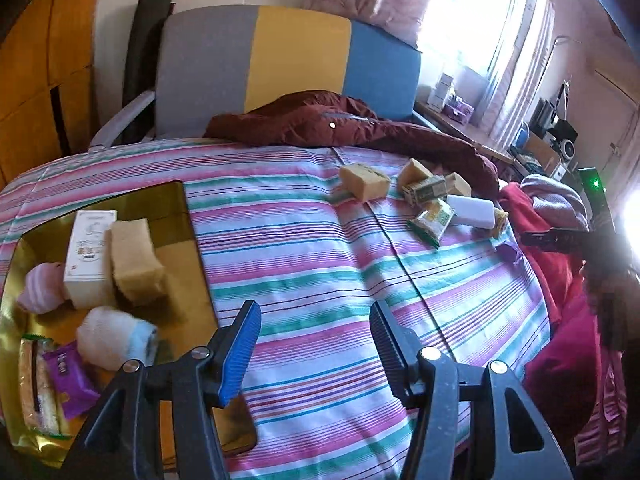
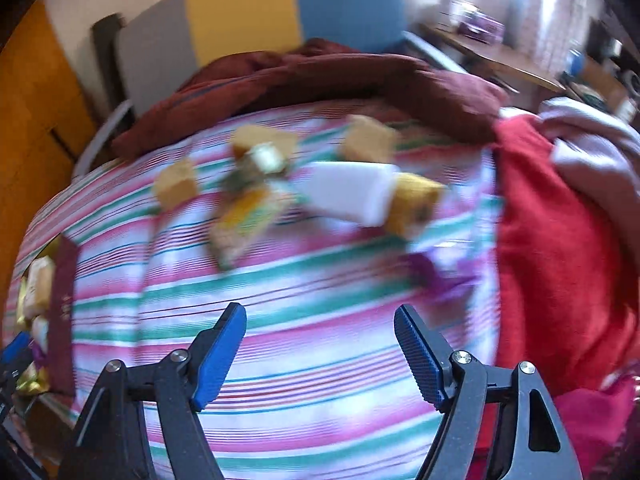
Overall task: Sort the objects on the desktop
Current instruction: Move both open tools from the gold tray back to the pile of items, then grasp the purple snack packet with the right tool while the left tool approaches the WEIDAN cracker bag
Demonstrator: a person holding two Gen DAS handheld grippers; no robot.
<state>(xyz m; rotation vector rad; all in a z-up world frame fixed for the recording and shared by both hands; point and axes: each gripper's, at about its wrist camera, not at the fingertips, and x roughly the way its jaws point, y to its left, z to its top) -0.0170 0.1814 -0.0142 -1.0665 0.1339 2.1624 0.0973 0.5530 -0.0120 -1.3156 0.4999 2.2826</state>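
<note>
A gold tray [image 1: 176, 200] lies at the left on the striped bedspread [image 1: 304, 256]; in it are a white box [image 1: 90, 252], a yellow sponge [image 1: 136, 268], two rolled socks [image 1: 116, 340], a purple packet [image 1: 68, 376] and a biscuit pack [image 1: 36, 388]. A loose heap sits at the far right: sponges [image 1: 362, 182], a green carton [image 1: 426, 192], a green snack packet [image 1: 432, 220], a white block [image 1: 470, 210]. My left gripper [image 1: 316, 344] is open over bare cloth beside the tray. In the blurred right wrist view my right gripper [image 2: 320, 352] is open with nothing in it, short of the white block [image 2: 348, 192] and a purple wrapper [image 2: 432, 276].
A maroon jacket [image 1: 340, 124] lies along the far edge, a red garment [image 2: 560, 248] on the right. Behind stands a grey, yellow and blue headboard [image 1: 292, 56]. A desk with boxes [image 1: 452, 96] sits under the window. The tray's edge [image 2: 60, 288] shows at the left of the right wrist view.
</note>
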